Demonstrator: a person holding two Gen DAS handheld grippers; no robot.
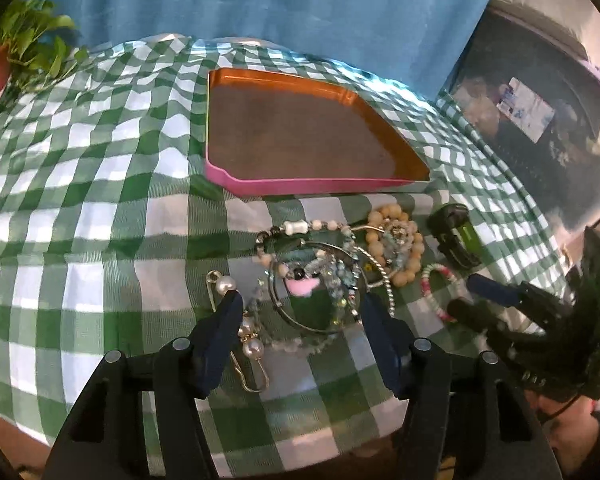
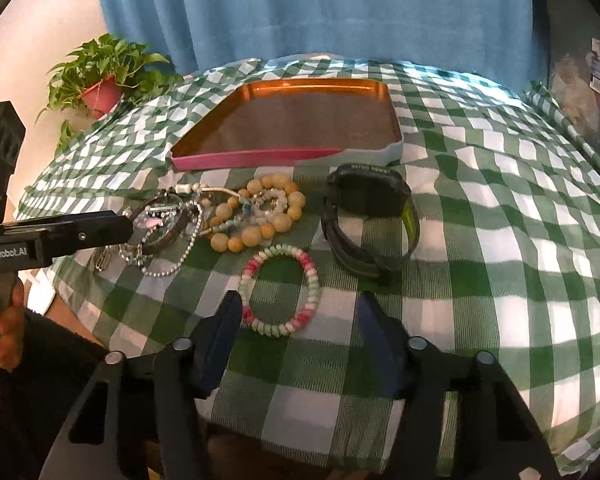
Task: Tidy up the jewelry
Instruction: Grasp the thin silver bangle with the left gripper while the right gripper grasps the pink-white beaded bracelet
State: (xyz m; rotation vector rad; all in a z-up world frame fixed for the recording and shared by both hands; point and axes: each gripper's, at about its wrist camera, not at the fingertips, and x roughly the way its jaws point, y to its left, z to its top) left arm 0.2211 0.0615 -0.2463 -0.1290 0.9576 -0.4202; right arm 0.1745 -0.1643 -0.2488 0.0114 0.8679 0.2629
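Pickup step, I judge: left gripper [image 1: 300, 308] fingers straddle the tangled bead-and-metal bracelet pile [image 1: 320, 276], right gripper [image 2: 296, 308] fingers straddle the pink-green beaded bracelet [image 2: 279, 290], both unclenched. Next: clench, carry to the far empty pink-rimmed tray [image 2: 260, 158].

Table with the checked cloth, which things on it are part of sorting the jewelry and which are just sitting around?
Part of the job:
pink and green bead bracelet
wooden bead bracelet
tangle of bangles and chains
pearl pin
black watch
tray

Just lying about:
potted plant
blue curtain
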